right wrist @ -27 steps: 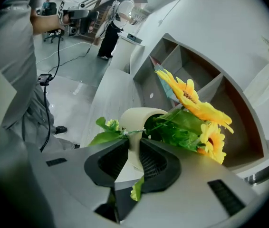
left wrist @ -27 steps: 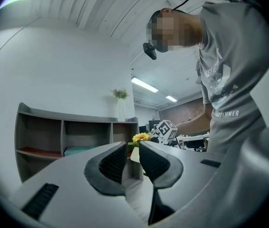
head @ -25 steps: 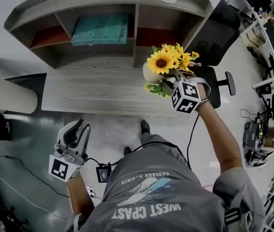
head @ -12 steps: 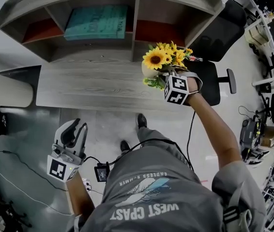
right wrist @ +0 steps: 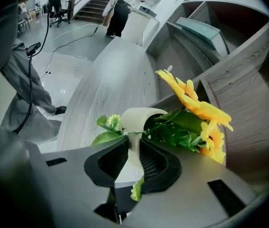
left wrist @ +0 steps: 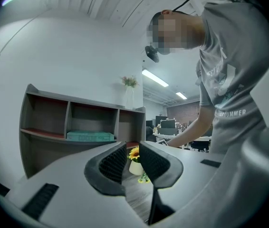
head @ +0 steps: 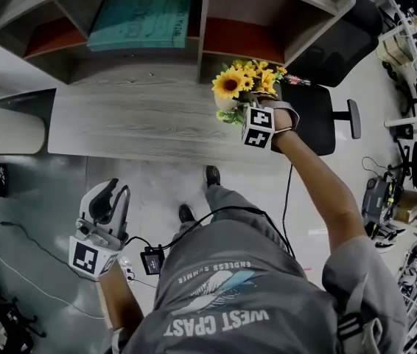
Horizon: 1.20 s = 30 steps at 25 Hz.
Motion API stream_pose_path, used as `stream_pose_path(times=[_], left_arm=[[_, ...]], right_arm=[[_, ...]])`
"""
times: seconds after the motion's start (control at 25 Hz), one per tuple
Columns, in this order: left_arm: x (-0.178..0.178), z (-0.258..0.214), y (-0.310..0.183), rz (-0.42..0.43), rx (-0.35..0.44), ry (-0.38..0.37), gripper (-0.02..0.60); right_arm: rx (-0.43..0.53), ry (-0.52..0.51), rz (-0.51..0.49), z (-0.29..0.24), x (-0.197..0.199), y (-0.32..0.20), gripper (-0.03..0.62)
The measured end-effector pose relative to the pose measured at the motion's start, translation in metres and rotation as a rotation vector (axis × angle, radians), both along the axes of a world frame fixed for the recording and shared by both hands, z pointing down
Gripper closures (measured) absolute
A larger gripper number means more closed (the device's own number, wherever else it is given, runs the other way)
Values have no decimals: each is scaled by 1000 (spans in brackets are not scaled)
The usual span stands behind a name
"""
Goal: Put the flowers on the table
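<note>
Flowers (head: 247,80): yellow sunflower heads and green leaves packed into a cream vase (right wrist: 135,120). Clamped at the vase's narrow lower part by the right gripper (right wrist: 133,148), dark ribbed pads (right wrist: 110,161) pressed on either side, a green leaf showing low between the jaws. Carried at the end of an outstretched bare forearm (head: 319,190), marker cube (head: 258,127) facing up toward the head camera. Positioned over the right rear part of the grey wood-grain table (head: 120,124), just in front of the shelf unit (head: 202,21) standing along the table's back edge. Underside hidden by gripper and blooms; contact between vase base and tabletop impossible to judge. Leans in the right gripper view, mouth and blooms tipped toward an open shelf compartment.

Left gripper (head: 116,198) hanging low at the person's left side, over the glossy floor (head: 46,220), well apart from the table edge. Jaws narrowly apart, nothing gripped; only the distant flowers and vase showing through the gap in the left gripper view. Pointed toward the table and shelves.

Teal box (head: 141,32) lying flat in the shelf's middle compartment. Black office chair (head: 319,116) just past the table's right end, near the right gripper.
</note>
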<state>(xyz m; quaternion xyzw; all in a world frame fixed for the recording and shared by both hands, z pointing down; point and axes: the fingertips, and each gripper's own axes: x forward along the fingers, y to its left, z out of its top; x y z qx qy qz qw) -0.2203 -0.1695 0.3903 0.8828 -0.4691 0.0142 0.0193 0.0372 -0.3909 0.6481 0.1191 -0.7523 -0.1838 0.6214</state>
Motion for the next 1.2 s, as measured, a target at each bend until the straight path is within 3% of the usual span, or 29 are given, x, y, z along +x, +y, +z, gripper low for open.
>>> stream_pose_path(times=[0.68, 1.2], left_arm=[[8, 17, -1, -26, -68, 18, 491], [7, 24, -6, -32, -103, 46, 491]], right_arm=[[-30, 126, -38, 76, 7, -10, 497], [8, 164, -62, 97, 2, -14, 493]])
